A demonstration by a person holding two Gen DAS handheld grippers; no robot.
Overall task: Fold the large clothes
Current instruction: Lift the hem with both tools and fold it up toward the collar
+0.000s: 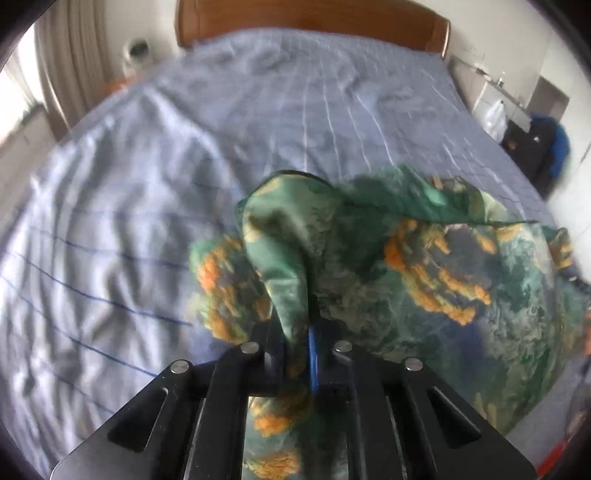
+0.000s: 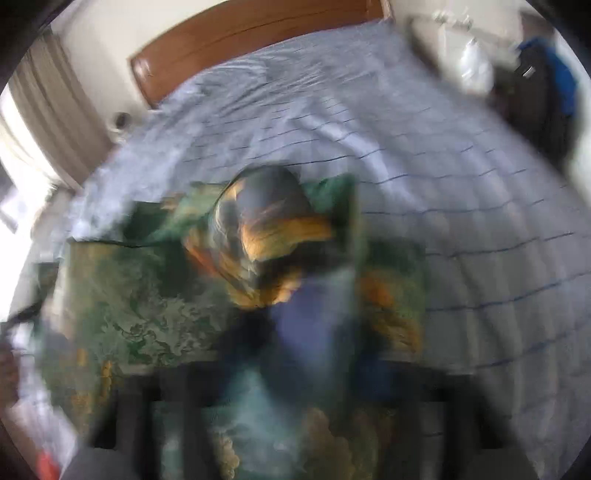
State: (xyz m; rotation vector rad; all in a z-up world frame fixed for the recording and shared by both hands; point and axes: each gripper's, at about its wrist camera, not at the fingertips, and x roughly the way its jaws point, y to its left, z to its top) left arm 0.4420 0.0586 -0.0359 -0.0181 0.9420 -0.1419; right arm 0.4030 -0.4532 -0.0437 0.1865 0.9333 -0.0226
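Observation:
A large green garment [image 1: 424, 266] with orange and blue patches is bunched over the near part of a bed. My left gripper [image 1: 301, 332] is shut on a fold of it, and the cloth rises in a peak from between the fingers. In the right wrist view the same garment [image 2: 147, 306] lies spread to the left, and a bunched part rises in front of my right gripper [image 2: 295, 332]. That view is heavily blurred. The right gripper's fingers are smeared and covered by cloth, so I cannot tell how they stand.
The bed has a wrinkled pale blue checked cover [image 1: 184, 166] and a wooden headboard [image 1: 314, 18] at the far end. Curtains [image 1: 62, 66] hang at the far left. A white cabinet [image 1: 491, 96] and a dark bag with blue [image 1: 543, 147] stand at the right.

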